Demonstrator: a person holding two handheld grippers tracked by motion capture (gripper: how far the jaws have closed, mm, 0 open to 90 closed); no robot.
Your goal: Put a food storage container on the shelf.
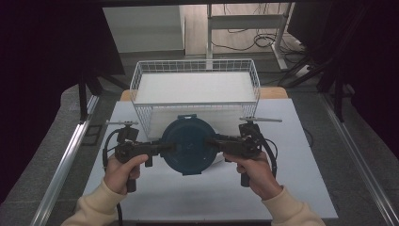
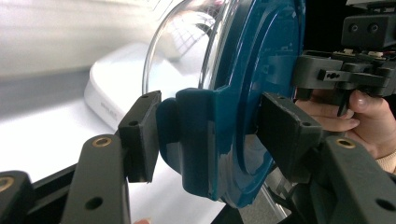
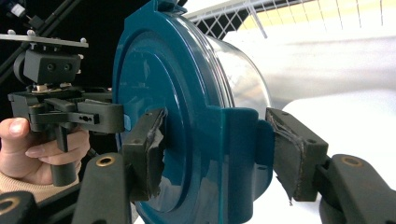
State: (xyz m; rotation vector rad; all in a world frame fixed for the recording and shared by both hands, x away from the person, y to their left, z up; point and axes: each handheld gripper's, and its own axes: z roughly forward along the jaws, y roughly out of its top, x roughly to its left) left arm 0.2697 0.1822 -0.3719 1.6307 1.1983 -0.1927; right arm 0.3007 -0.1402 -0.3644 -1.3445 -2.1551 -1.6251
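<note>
A round clear container with a dark blue lid [image 1: 188, 143] hangs above the white table, just in front of the wire basket. Its lid faces up in the high view. My left gripper [image 1: 167, 147] is shut on the lid's left side clasp [image 2: 201, 135], one pad [image 2: 140, 135] under the clasp and the other on the lid's top. My right gripper [image 1: 211, 141] is shut on the opposite clasp [image 3: 233, 154] in the same way. The clear bowl [image 3: 243, 79] bulges behind the lid [image 3: 159, 84]. Its inside is hidden.
A white wire basket [image 1: 195, 66] stands at the back of the table, close behind the container. The white tabletop [image 1: 301, 179] spreads to both sides and in front. Metal rails run along the table's left and right.
</note>
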